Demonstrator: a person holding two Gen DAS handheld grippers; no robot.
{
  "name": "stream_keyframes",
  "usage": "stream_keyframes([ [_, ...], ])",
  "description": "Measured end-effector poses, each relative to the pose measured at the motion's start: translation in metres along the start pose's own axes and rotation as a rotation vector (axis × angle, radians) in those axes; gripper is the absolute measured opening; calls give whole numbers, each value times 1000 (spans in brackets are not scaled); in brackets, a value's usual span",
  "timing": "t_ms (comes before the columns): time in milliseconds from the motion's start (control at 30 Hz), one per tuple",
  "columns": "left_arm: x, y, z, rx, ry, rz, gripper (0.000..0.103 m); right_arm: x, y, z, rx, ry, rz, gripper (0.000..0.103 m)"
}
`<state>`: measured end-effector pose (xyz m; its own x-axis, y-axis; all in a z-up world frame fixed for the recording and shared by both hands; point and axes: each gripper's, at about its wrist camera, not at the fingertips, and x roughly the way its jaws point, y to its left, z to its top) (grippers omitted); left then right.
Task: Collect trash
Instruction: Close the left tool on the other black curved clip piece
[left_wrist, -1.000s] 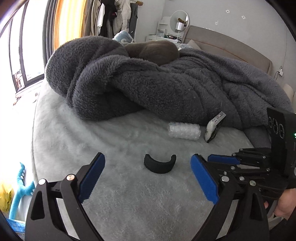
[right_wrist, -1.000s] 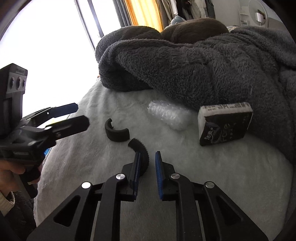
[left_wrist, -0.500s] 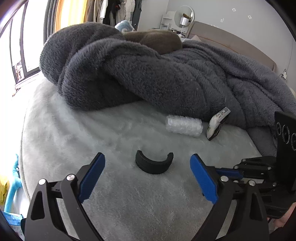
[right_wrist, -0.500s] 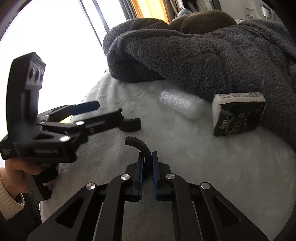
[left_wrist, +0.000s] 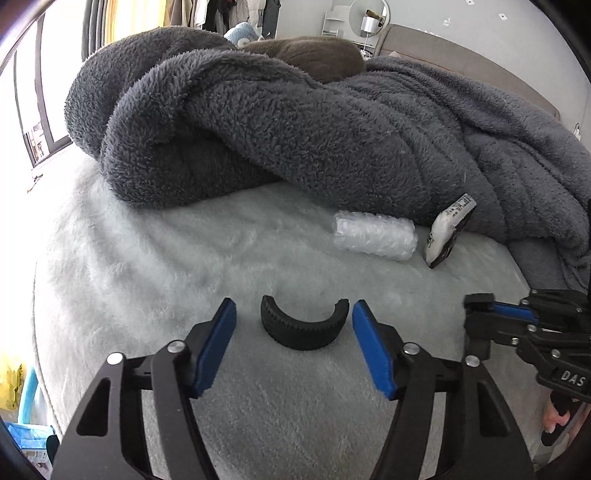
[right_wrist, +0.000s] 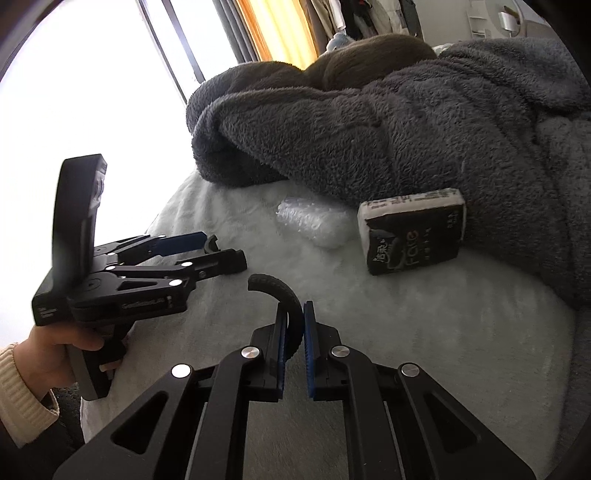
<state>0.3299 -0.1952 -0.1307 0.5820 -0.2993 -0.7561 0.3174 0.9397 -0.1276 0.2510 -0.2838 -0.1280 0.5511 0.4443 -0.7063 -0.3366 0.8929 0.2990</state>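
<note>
- Grey fleece blanket (left_wrist: 332, 122) lies heaped across the far side of the bed (left_wrist: 147, 266), its folded edge hanging over the pale plush cover just behind the trash.
- Left of the bed, a bright window (right_wrist: 74, 74) washes out that side of the right wrist view.
- No bin or bag for the trash can be made out in either view.
- Left gripper (left_wrist: 293, 332), held in a hand with a cream knit cuff (right_wrist: 48, 354), points down at the bed; its jaws are closing, with a black curved rubber piece (left_wrist: 303, 328) lying on the cover between the blue pads (left_wrist: 216, 343), which do not yet touch it.
- Further back and to the right, a roll of bubble wrap (left_wrist: 373, 236) lies against the blanket's edge.
- Just beside the roll, a black-and-white packet (right_wrist: 413, 230) leans against the blanket, its printed face towards the right wrist camera.
- Right gripper (right_wrist: 293, 332) is clenched on a second black curved rubber piece (right_wrist: 280, 295), which arcs up and leftwards out of the pads, clear of the cover.
</note>
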Motion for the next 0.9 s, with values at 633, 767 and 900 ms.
stream_keyframes([
  [633,18,-19,6,68,26,38,50,-21,-8,-5,9,-15,1,9],
  [767,10,-21,3,83,2,48,50,-23,1,-2,-11,-19,-6,9],
  [900,1,-19,-1,69,-25,44,50,-26,7,1,-9,-33,1,8],
])
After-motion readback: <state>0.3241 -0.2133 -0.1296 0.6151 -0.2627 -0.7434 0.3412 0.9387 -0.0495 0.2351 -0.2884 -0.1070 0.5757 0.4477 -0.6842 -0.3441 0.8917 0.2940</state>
